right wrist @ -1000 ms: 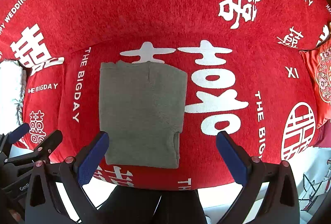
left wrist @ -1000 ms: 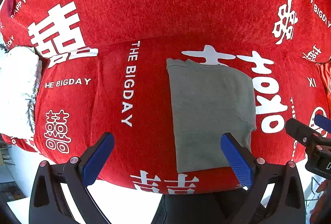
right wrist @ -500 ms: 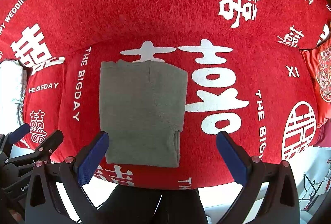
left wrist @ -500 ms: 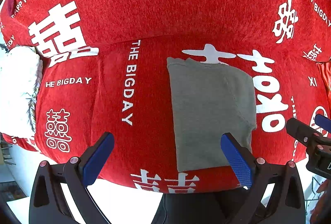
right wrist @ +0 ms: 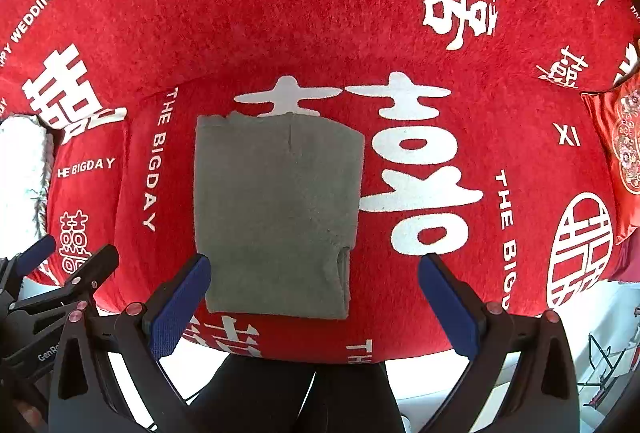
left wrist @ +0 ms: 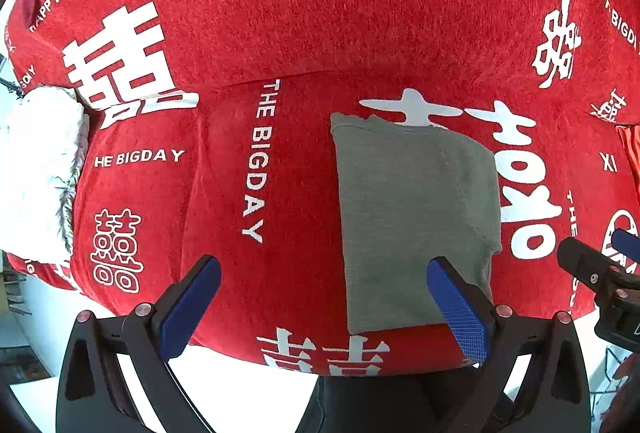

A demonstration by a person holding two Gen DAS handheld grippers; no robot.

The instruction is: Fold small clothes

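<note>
The folded grey garment (right wrist: 276, 217) lies near the front edge of the red sofa seat (right wrist: 460, 297). Your left gripper (left wrist: 324, 309) and right gripper (right wrist: 316, 305) both have fingers spread wide, holding nothing.

Left gripper (left wrist: 324, 303) black frame, blue ribbed pads, red-capped screws, right gripper (right wrist: 314, 297) alike

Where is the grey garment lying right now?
The grey garment lies flat on the red sofa cover, near its front edge, between the "THE BIGDAY" lettering and the big white character; in the left wrist view it sits right of centre.
</note>
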